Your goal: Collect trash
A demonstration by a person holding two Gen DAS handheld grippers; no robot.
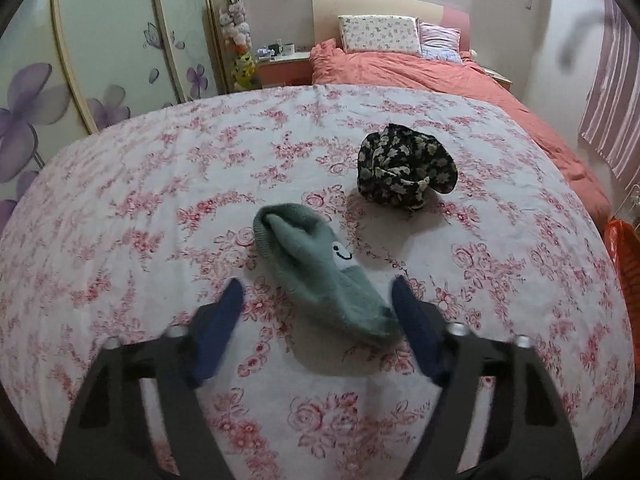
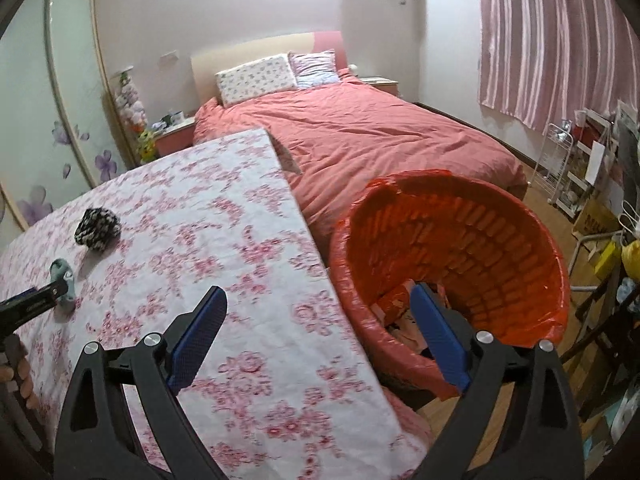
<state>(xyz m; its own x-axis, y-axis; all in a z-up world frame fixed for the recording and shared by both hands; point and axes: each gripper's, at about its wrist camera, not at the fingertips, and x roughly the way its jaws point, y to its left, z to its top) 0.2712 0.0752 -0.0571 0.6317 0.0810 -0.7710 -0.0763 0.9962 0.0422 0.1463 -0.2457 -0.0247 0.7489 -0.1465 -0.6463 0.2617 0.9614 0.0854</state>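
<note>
My left tool (image 1: 316, 292) has blue pads on black arms, and so does my right tool (image 2: 318, 300); the sock (image 1: 320, 276) is grey-green with a smiley, the crumpled cloth (image 1: 404, 168) black with pale flowers, the bench (image 1: 160, 200) cover white with pink roses, the bin liner (image 2: 460, 240) orange-red

You're in a home bedroom — a bed (image 2: 360, 136) with a coral duvet and two pillows (image 2: 256, 78), a nightstand (image 1: 282, 66) beside it, a wardrobe (image 1: 80, 60) with purple-flower sliding doors, striped pink curtains (image 2: 552, 40) — plainly lived-in.

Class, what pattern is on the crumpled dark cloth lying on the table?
Pale flowers on black cloth, clearest in the left wrist view.
</note>
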